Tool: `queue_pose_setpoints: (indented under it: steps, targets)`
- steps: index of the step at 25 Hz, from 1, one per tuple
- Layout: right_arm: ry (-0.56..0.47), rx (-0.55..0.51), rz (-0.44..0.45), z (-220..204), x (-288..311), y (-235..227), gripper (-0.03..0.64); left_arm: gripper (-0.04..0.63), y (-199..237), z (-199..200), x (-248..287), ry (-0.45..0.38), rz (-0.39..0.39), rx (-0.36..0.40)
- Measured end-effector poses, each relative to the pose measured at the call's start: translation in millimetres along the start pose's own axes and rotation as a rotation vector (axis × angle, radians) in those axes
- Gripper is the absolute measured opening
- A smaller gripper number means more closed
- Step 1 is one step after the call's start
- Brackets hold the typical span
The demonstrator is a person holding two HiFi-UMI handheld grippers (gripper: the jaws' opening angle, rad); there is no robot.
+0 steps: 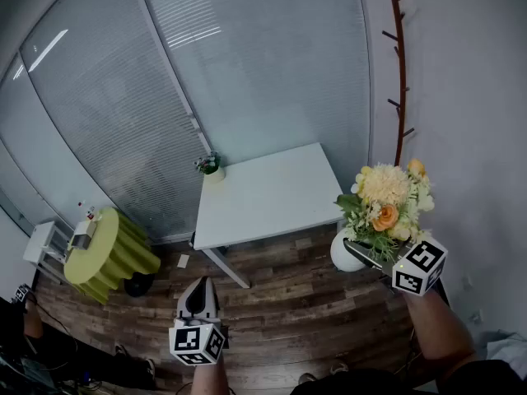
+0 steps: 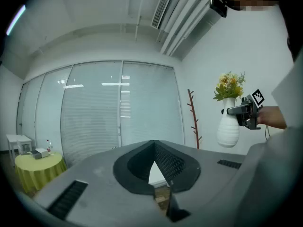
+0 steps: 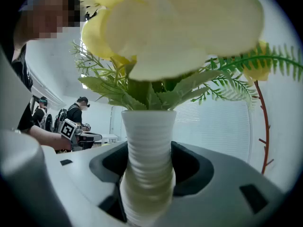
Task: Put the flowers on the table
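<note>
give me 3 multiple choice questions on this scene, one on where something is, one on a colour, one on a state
1. Where does the small potted plant stand?
A) on a shelf
B) at a far corner of the white table
C) on a chair

2. What colour is the vase that holds the flowers?
A) white
B) black
C) blue

3. How is the right gripper?
A) open and empty
B) lying on the table
C) shut on the vase

Answers:
1 B: the head view shows it at the table's far left corner.
2 A: its ribbed body is white in every view.
3 C: in the right gripper view the jaws press on both sides of the vase, in the air.
</note>
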State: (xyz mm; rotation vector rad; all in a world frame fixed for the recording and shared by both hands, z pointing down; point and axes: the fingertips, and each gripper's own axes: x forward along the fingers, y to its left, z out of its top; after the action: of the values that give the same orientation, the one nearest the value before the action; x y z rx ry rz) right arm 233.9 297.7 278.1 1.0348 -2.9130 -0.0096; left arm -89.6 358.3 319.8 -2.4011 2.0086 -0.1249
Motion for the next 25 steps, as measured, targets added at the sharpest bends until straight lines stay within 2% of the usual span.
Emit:
queue_pose_setpoints:
  steps: [7, 10, 14, 19, 25]
  targets:
    - [-0.019, 0.009, 0.023, -2.5, -9.7, -4.8, 0.287, -0.005, -15.4, -9.1, 2.0, 0.020, -0.001, 0.013]
    - [-0.026, 0.015, 0.006, -5.8, -16.5, -12.4, 0.287, -0.005, -18.8, -8.8, 3.2, 0.031, 0.004, 0.021]
    - [-0.020, 0.007, 0.000, -11.6, -20.3, -20.4, 0.287, -0.005, -20.8, -3.6, -0.7, 0.034, 0.026, 0.036]
    - [-0.027, 0.009, 0.047, -12.5, -21.6, -30.3, 0.287, -0.005, -28.6, -2.7, 0.1, 0.041, 0.056, 0.043]
    - [-0.013, 0.026, 0.018, -24.9, -22.6, -56.2, 0.287, -0.005, -30.1, -12.0, 2.6, 0.063, 0.091, 0.037]
